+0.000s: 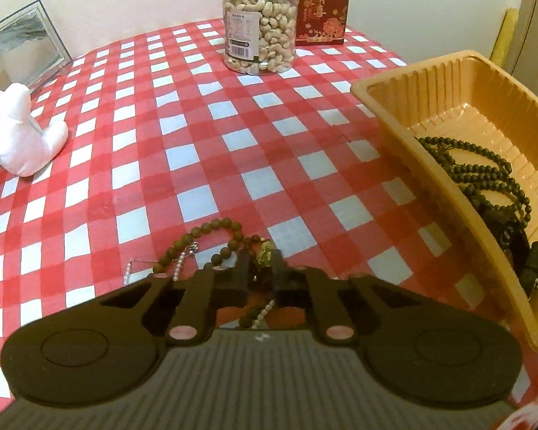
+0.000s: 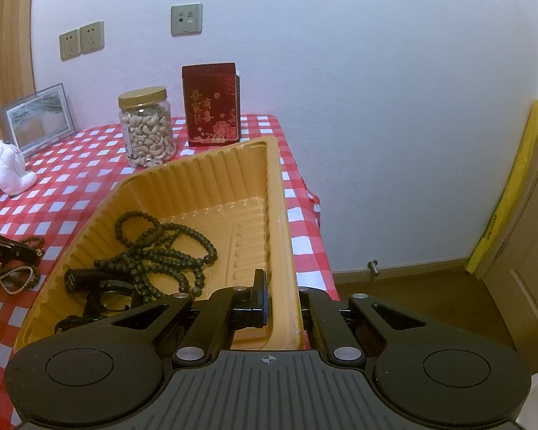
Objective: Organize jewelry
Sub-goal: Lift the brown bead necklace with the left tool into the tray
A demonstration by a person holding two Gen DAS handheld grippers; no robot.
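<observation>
A brown bead bracelet (image 1: 204, 227) with a gold charm (image 1: 263, 255) lies on the red checked tablecloth, tangled with a thin pearl chain (image 1: 177, 268). My left gripper (image 1: 262, 265) is shut on the bracelet at the charm. To its right stands an orange plastic tray (image 1: 444, 179) holding dark bead necklaces (image 1: 484, 168) and a black watch (image 1: 534, 261). In the right wrist view my right gripper (image 2: 283, 286) is shut on the tray's near right wall (image 2: 279, 236), with one finger inside and the other hidden outside. The necklaces (image 2: 161, 251) and watch (image 2: 104, 294) lie in the tray.
A cashew jar (image 1: 260, 23) and a red gift box (image 1: 322, 3) stand at the back of the table. A white plush toy (image 1: 18, 132) and a picture frame (image 1: 21, 46) sit at the left. The table's right edge (image 2: 305, 215) drops to the floor beside the tray.
</observation>
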